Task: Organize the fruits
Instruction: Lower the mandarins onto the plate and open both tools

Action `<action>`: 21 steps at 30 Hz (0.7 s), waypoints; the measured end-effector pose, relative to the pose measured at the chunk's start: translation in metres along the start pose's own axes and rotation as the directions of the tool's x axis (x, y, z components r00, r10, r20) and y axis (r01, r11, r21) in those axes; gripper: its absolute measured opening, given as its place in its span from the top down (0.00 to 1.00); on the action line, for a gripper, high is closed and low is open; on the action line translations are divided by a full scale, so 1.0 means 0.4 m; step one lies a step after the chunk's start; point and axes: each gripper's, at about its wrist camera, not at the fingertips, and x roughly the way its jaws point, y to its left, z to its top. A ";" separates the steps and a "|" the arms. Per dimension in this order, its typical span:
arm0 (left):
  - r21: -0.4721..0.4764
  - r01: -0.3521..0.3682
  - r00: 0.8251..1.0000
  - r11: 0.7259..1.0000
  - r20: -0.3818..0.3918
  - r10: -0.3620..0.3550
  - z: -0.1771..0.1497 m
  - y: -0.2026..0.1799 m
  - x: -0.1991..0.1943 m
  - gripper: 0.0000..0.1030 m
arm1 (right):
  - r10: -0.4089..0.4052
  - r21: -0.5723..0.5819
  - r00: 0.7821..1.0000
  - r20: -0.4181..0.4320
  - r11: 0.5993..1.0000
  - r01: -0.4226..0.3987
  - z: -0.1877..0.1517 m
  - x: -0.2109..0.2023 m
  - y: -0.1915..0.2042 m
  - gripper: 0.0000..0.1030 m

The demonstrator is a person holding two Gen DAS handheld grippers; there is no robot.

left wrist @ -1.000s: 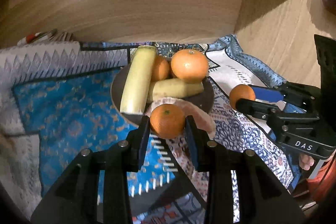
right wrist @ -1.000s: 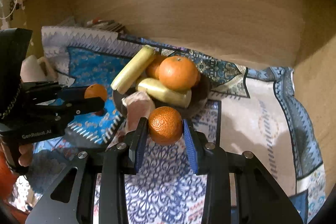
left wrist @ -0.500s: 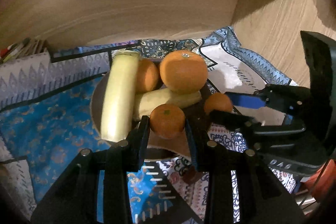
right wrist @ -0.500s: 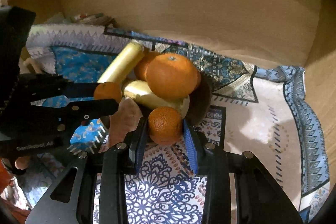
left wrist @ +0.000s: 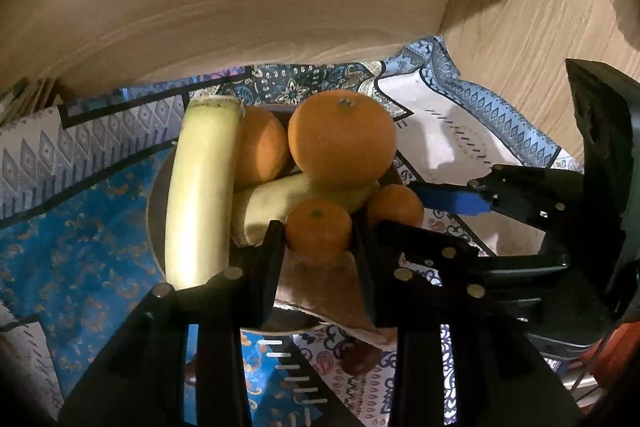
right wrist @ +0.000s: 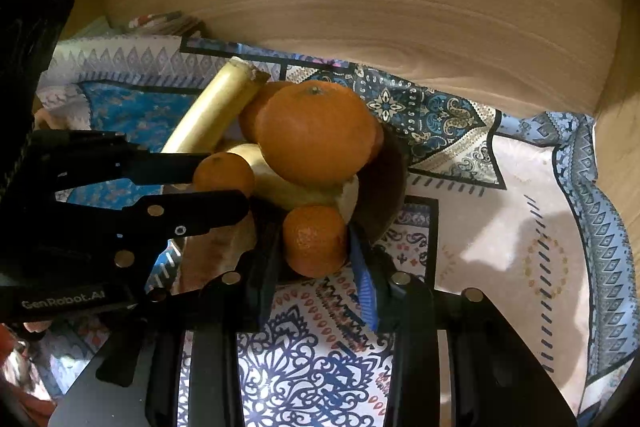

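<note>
A dark bowl (left wrist: pixel 157 203) holds a big orange (left wrist: pixel 342 137), a second orange (left wrist: pixel 262 147) behind it, and two pale bananas (left wrist: pixel 200 187). My left gripper (left wrist: pixel 318 239) is shut on a small tangerine (left wrist: pixel 318 229) over the bowl's near edge. My right gripper (right wrist: pixel 316 247) is shut on another small tangerine (right wrist: pixel 316 241) at the bowl's near right rim (right wrist: pixel 394 187). The right gripper's tangerine also shows in the left wrist view (left wrist: pixel 396 205), and the left gripper's tangerine in the right wrist view (right wrist: pixel 224 173). The two grippers are close together.
A brown, wedge-shaped piece (left wrist: pixel 332 291) lies at the bowl's near edge. A patterned blue and white cloth (right wrist: pixel 500 227) covers the surface. Wooden walls (right wrist: pixel 400 7) close in the back and right side. Some items (right wrist: pixel 160 21) lie at the back left.
Both grippers have moved in toward the bowl with their tangerines and now hold them over its near edge. The two grippers have come closer to each other.
</note>
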 end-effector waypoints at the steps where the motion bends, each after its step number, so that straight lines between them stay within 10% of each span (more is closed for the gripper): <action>1: -0.008 0.006 1.000 1.000 -0.003 -0.006 -0.001 0.005 0.000 0.64 | 0.001 0.001 1.000 0.000 1.000 -0.001 0.001 0.000 0.000 0.69; 21: -0.085 -0.090 0.989 0.992 0.110 0.100 -0.066 0.068 -0.164 0.49 | -0.009 -0.002 0.997 0.074 1.000 0.010 0.000 -0.092 0.026 0.59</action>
